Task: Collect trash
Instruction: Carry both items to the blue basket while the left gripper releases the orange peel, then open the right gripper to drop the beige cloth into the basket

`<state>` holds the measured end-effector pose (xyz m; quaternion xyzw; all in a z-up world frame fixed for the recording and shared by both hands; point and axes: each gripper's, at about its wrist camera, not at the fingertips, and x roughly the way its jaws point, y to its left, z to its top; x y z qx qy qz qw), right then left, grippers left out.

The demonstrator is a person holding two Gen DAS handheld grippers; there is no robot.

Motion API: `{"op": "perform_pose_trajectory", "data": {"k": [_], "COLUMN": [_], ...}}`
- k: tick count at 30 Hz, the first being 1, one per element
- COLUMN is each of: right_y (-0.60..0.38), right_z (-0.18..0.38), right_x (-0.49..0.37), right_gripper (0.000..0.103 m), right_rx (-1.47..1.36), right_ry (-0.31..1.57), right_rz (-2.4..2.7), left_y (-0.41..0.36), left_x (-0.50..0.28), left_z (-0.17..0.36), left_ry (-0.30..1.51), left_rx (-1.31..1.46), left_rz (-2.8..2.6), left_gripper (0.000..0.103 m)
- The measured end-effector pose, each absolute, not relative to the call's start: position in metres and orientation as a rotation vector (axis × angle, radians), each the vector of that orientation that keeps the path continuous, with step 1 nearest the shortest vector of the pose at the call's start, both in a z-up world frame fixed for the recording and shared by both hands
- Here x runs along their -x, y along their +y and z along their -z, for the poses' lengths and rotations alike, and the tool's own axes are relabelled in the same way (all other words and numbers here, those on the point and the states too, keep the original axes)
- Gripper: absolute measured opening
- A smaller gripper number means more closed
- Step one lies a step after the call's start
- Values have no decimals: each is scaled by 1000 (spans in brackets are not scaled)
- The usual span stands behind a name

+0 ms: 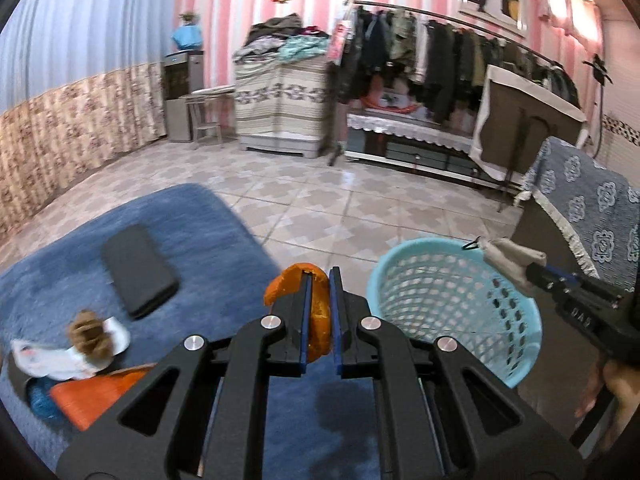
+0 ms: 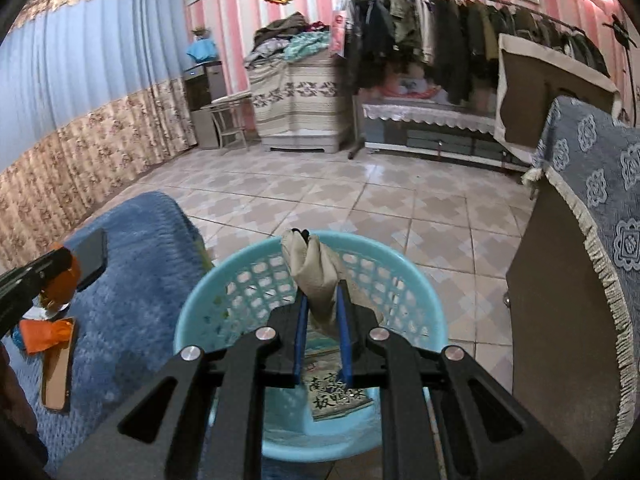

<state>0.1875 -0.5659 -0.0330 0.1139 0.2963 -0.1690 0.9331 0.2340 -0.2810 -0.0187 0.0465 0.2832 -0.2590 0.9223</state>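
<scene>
Right gripper point(image 2: 322, 312) is clamped on a crumpled beige wrapper point(image 2: 314, 268) w/ a small black clip at its tip, held directly over the light-blue mesh basket point(image 2: 424, 316). Some printed paper trash already lies in the basket bottom. Left gripper point(image 1: 319, 312) is closed on an orange peel piece point(image 1: 294, 282), above the blue fuzzy cover point(image 1: 208, 240), just left of the basket.

Step in hand, as I read it: drop-off. Next move prob. calls for opening the right jaws so the wrapper falls in, then swinging the left gripper right over the rim & releasing the peel.

Still on the cover, near left: white tissue w/ brown scraps point(image 1: 86, 344) and an orange wrapper point(image 1: 86, 398); a black phone point(image 1: 138, 270) lies a bit farther, not trash.

Beyond: patterned tile floor point(image 1: 320, 200), cloth-draped cabinet at right, then clothes rack point(image 1: 440, 48), covered wardrobe w/ piled clothes, blue curtains at far left, pink striped wall.
</scene>
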Motion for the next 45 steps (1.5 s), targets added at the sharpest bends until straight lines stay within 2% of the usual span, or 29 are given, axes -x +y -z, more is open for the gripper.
{"op": "perform_pose_trajectory", "data": {"k": [18, 21, 23, 25, 28, 31, 35, 40, 45], "right_y": [-612, -613, -614, -614, -616, -615, -611, -609, -606], "right_z": [52, 53, 53, 54, 55, 55, 56, 56, 59], "right_x": [-188, -188, -189, -189, -191, -192, -194, -197, -199], "right_gripper": [14, 14, 14, 14, 14, 14, 14, 14, 14], "right_rx": [-328, -331, -332, -331, -330, -330, -325, -326, -321], "right_ry": [622, 620, 618, 621, 631, 633, 638, 644, 644], "right_rz": [376, 374, 374, 373, 371, 368, 361, 358, 347], "left_y": [-403, -411, -412, -412, -407, -400, -396, -377, -349], "left_x": [-247, -250, -251, -252, -254, -255, -253, -255, -266], "left_z": [43, 46, 47, 46, 44, 40, 32, 24, 22], "left_ry": [635, 636, 634, 626, 613, 604, 585, 564, 564], "left_rx": [-179, -181, -186, -183, -175, -162, -169, -143, -115], "left_rz": [741, 756, 751, 735, 703, 707, 707, 671, 603], "left_gripper": [7, 10, 20, 41, 58, 64, 65, 77, 84]}}
